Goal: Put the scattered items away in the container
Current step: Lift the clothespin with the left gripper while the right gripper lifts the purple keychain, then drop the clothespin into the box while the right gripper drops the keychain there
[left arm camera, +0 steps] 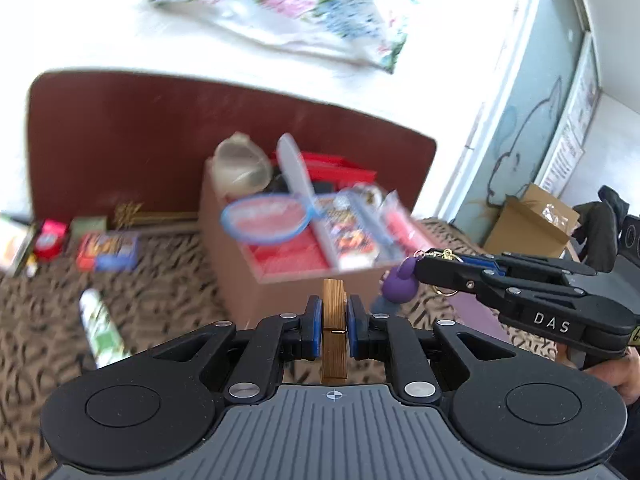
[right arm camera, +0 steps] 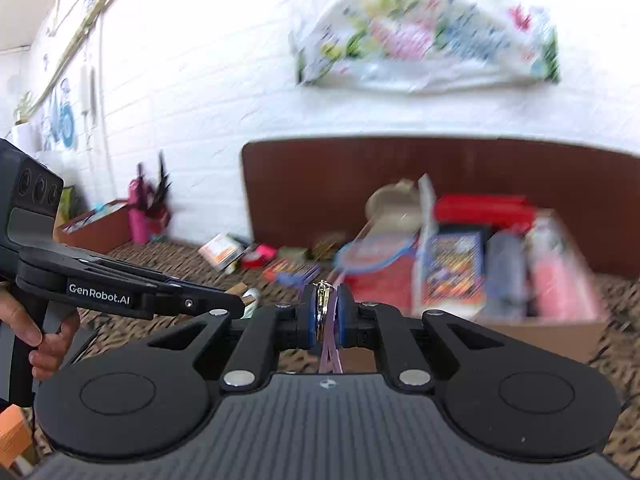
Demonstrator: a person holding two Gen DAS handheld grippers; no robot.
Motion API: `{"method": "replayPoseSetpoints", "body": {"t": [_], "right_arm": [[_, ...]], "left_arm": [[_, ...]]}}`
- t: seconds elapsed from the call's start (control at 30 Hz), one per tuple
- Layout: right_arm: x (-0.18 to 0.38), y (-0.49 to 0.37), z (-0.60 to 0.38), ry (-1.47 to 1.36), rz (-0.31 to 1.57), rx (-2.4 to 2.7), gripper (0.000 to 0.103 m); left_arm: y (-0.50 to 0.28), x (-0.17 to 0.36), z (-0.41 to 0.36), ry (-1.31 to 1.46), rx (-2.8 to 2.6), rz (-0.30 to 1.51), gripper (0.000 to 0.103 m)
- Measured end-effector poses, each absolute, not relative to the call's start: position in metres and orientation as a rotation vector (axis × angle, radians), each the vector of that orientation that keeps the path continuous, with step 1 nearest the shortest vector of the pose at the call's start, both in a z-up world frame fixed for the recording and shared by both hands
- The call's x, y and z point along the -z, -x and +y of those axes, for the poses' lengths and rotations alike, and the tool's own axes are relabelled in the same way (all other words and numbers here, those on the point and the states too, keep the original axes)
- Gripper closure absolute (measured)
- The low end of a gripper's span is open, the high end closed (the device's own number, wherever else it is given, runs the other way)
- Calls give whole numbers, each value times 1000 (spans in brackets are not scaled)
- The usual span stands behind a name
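Gold clip [left arm camera: 334,332] pinched in left fingers [left arm camera: 335,320], purple keychain [left arm camera: 400,282] in right fingers [right arm camera: 328,312], both near the box [left arm camera: 256,280].

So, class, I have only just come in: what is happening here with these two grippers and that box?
A person holds a gripper in each hand, tidying loose items into the cardboard box. The left gripper is shut on a golden clothespin. The right gripper is shut on a purple keychain, gripped by its ring and strap. Both are near the box, which already holds packets and a small blue racket. More items still lie on the patterned cover.
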State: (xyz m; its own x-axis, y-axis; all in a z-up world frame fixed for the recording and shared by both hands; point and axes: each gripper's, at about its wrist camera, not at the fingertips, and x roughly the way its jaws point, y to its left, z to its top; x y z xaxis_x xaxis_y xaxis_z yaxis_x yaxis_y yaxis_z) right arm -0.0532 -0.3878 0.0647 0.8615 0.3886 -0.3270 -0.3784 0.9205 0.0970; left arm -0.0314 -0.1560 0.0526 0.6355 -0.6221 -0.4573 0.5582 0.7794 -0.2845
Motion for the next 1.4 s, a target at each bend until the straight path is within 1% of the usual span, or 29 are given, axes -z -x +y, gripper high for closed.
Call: {"method": "replayPoseSetpoints", "body": {"t": [0.23,0.4,0.57,0.83,0.93,0.97,1.1,1.13,1.17,1.2,1.23,1.27,1.3,1.37,1.4], "right_arm": [[-100,21,-427,-33,292,-316,91],[-112,-10,-446,-30,278,-266,91],[-104,-46,-456,-42,302,-236,91],[-88,-94,-475,-104,325,-178,91],[-87,-108,-477,-117,331,-183,91],[-87,-112,-475,-118,332,-190,91],[-84,-124,-463,-109,327,-214,91],[-82,-126,-459,-87,332,-215,90],[-80,-128,-455,-50,344,-207,85],[-78,-129,-452,-18,360,-192,76],[-77,-128,-451,3,362,-171,59],[-76,-125,-452,15,351,-157,54],[-77,-121,-454,16,346,-152,54],[-78,-117,-461,-6,356,-156,53],[-79,-115,-464,-15,362,-157,52]], "left_arm": [[-24,-79,-184,151,664,559,94],[-79,-79,-197,175,587,585,94],[-124,-67,-211,172,532,615,94],[-171,-48,-233,170,495,641,93],[-179,-43,-235,171,488,645,91],[-181,-42,-236,170,486,645,87],[-185,-36,-237,170,477,656,87],[-185,-35,-237,168,475,658,81],[-183,-35,-236,160,471,656,69],[-182,-35,-237,147,461,647,56],[-180,-36,-237,132,453,638,45],[-178,-37,-236,121,444,626,28],[-175,-38,-235,112,434,609,21],[-171,-38,-235,106,435,600,19],[-170,-37,-234,111,444,611,14]]}}
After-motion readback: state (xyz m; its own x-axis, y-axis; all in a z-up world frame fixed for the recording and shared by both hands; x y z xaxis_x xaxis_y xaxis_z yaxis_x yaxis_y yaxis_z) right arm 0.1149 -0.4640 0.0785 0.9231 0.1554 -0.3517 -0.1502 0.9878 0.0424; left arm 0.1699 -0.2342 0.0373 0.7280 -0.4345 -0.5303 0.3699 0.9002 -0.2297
